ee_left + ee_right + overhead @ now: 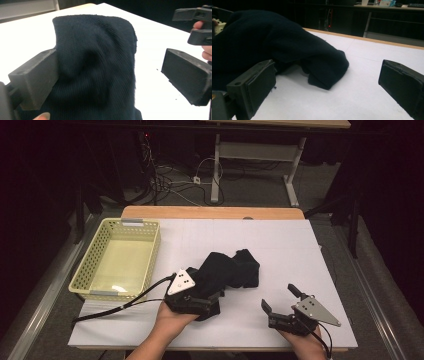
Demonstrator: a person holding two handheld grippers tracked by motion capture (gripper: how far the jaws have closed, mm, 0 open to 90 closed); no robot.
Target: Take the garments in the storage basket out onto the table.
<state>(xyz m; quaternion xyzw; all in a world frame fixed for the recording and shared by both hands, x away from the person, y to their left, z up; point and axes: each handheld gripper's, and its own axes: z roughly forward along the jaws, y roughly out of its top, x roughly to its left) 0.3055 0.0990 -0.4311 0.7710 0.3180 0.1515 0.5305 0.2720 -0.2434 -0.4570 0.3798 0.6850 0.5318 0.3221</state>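
A crumpled black knitted cloth (231,269) lies in the middle of the white table sheet (280,245). My left gripper (212,302) sits at the cloth's near end with its jaws wide apart. In the left gripper view the cloth (100,50) lies between the jaws of the left gripper (110,60); the left-hand one touches it and the other stands clear. My right gripper (278,297) rests open on the sheet to the right of the cloth, holding nothing. In the right gripper view the cloth (274,37) lies ahead and left of the right gripper (327,70).
A pale yellow perforated basket (150,255) stands at the table's left edge with nothing in it. The left gripper's black cable (125,305) trails toward the near left corner. The other gripper (195,25) shows at the top right of the left gripper view.
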